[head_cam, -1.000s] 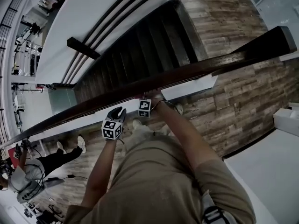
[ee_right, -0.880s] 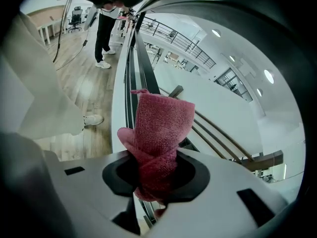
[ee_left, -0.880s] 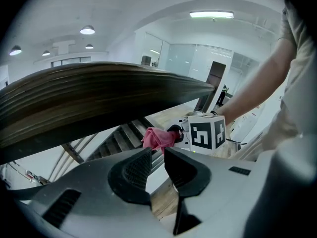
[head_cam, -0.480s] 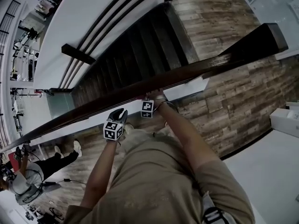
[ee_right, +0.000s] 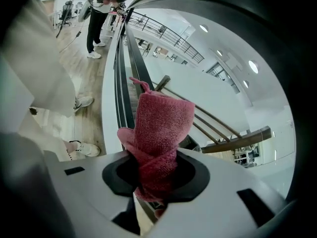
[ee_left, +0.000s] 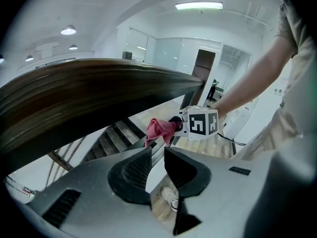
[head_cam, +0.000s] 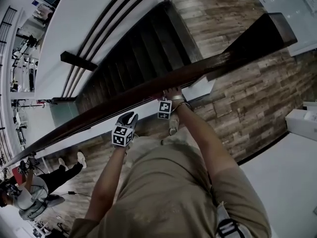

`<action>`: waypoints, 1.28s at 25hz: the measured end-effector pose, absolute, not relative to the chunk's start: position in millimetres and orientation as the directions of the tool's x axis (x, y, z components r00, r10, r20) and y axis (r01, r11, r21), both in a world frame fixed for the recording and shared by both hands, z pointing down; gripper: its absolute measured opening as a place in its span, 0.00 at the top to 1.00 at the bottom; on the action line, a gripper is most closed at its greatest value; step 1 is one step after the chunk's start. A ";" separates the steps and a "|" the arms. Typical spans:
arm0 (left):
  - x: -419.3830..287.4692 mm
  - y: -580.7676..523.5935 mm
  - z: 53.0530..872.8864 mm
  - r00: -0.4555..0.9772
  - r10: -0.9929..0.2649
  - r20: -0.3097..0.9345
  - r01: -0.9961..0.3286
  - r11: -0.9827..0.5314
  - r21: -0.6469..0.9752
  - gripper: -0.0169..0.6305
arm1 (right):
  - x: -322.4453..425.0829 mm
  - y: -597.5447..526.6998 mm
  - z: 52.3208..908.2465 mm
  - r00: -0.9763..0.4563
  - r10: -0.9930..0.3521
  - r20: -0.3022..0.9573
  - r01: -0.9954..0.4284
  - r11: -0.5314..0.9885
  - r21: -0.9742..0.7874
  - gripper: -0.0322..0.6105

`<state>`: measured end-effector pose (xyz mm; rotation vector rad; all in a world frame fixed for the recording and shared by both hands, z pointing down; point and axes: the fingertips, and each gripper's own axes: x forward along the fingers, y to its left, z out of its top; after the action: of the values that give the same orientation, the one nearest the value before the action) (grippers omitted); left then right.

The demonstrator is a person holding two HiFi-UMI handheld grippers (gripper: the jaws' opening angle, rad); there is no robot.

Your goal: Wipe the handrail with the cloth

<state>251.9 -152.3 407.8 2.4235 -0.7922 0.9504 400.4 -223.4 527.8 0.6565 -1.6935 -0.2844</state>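
Over the last second both hands slid rightward along the handrail (head_cam: 148, 90), toward its dark corner block (head_cam: 270, 29).

Right gripper (ee_right: 156, 177): fingers clamped on the pink cloth (ee_right: 161, 133), which is bunched and stands up out of them. The cloth sits at the rail's near edge; actual contact I can't confirm.

Left gripper (ee_left: 157, 155) trails just beside: fingers (ee_left: 131, 175) narrow, nothing between them.

Judgement: wiping stroke under way, a stretch of rail left before the corner.

Around: staircase (head_cam: 143, 48) drops beyond the rail. A person (head_cam: 34, 195) stands below left, well apart. White box (head_cam: 302, 123) far right. Nothing blocks the rail ahead except the corner.
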 end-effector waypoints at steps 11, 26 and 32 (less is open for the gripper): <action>317.1 -154.3 401.1 0.651 -0.292 0.701 -0.551 -0.816 0.173 0.86 | 534.4 -228.3 527.6 0.052 -0.554 0.831 -0.475 0.718 0.508 0.76; 325.9 -145.1 410.2 0.643 -0.286 0.710 -0.547 -0.821 0.165 0.86 | 609.7 -229.2 538.2 0.119 -0.543 0.831 -0.509 0.685 0.521 0.76; 327.1 -140.2 413.3 0.645 -0.278 0.712 -0.545 -0.821 0.173 0.86 | 657.8 -213.0 534.2 0.176 -0.493 0.852 -0.642 0.599 0.479 0.76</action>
<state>327.1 -140.2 413.3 2.4931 -0.6519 0.9888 657.8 -213.0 534.2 1.0187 -1.4664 0.1375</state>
